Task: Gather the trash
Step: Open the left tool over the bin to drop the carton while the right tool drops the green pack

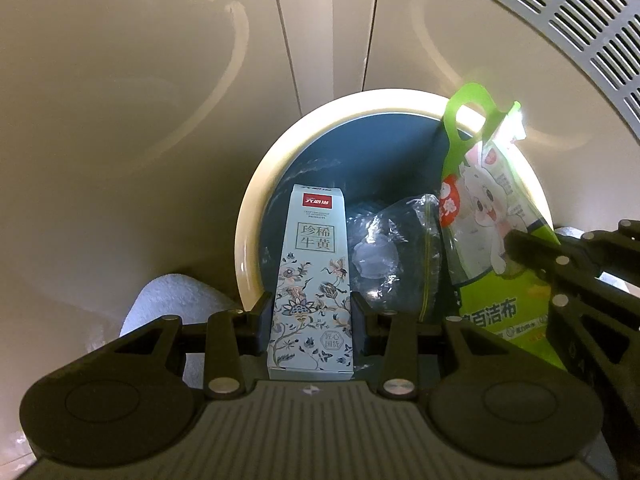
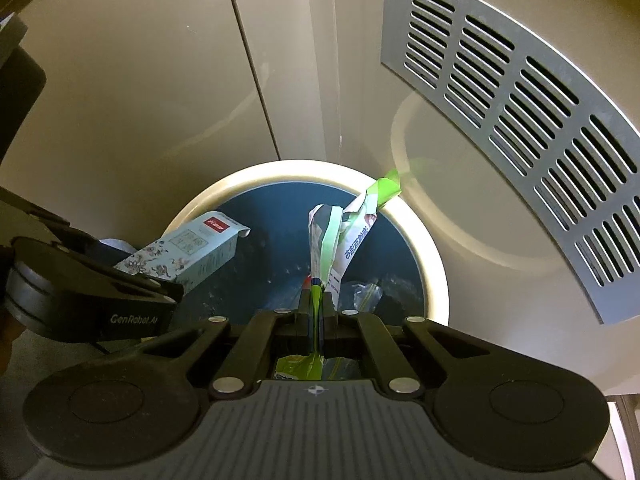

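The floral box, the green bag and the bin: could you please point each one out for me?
Floral box [image 1: 310, 280], left wrist view, on its printed front face.
Green bag [image 2: 352, 236], right wrist view, on its crumpled upper part.
Bin [image 2: 430, 264], right wrist view, on its pale rim.

Glossy beige cabinet doors [image 2: 140, 92], grey vent grille [image 2: 520, 128]

The pale floral box [image 1: 311, 280] carries a red brand tag too small to read, then "珍稀牛黄" in a frame and "匠心国货" in a round seal near its lower end; the green scouring-cloth bag [image 1: 500, 264] reads "百洁布". The left gripper [image 2: 100, 300] body bears "GenRobot.AI" in pale letters.
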Tool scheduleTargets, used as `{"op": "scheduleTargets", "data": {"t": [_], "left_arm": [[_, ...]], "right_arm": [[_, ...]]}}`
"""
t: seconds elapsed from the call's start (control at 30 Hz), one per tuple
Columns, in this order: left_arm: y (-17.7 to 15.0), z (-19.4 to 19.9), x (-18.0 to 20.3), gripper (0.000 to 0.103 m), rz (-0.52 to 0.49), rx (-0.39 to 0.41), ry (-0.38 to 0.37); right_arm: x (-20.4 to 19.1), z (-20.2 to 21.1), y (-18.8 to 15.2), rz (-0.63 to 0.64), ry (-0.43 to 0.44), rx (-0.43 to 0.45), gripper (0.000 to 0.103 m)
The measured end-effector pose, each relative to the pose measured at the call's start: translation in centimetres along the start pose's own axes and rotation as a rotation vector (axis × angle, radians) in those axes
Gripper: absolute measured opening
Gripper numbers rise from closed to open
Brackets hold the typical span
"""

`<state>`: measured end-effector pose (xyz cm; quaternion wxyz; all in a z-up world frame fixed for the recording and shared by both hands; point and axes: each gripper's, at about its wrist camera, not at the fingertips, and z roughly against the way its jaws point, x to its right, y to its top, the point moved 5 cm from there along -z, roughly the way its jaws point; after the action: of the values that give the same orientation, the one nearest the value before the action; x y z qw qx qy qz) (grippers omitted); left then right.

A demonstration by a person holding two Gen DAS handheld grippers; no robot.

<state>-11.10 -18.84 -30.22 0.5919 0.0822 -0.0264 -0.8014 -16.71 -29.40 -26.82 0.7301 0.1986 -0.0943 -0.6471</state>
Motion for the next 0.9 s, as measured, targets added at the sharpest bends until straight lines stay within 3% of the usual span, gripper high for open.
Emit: {"op": "scheduleTargets", "data": {"t": [0.3, 0.33, 0.37, 0.4, 0.43, 0.47, 0.53, 0.6, 0.9], "left_arm": [[0.3, 0.6, 0.4, 0.044, -0.004, 0.022, 0.003], [0.3, 0.9, 0.5, 0.045, -0.008, 0.032, 0.0], [0.3, 1.1, 0.5, 0.055, -0.016, 0.046, -0.002], [0.2, 1.4, 0.5, 0.064, -0.027, 0.061, 0.004], [0.3, 1.9, 0.4, 0.084, -0.038, 0.084, 0.018], [0.2, 2.6, 0.4, 0.092, -0.049, 0.11, 0.033], [0.0, 3.9, 0.4, 0.095, -0.072, 0.142, 0.058], [-0.3, 4.9, 0.2, 0.103, -0.075, 0.136, 0.069], [-4.7, 11.7, -0.5, 0.103, -0.009, 0.187, 0.001]], "right_arm": [[0.3, -0.6, 0.3, -0.026, -0.015, -0.006, 0.007], [0.3, -0.6, 0.4, -0.027, -0.019, -0.004, 0.011], [0.3, -0.5, 0.4, -0.029, -0.024, -0.003, 0.015], [0.2, -0.4, 0.4, -0.032, -0.031, -0.003, 0.024], [0.2, -0.2, 0.5, -0.034, -0.042, -0.001, 0.041], [0.1, 0.0, 0.4, -0.041, -0.058, 0.005, 0.05], [0.1, 1.2, 0.5, -0.055, -0.077, 0.035, 0.065], [0.0, 2.4, 0.6, -0.059, -0.063, 0.06, 0.071], [-1.6, 10.8, 0.1, -0.018, 0.014, 0.203, 0.095]]}}
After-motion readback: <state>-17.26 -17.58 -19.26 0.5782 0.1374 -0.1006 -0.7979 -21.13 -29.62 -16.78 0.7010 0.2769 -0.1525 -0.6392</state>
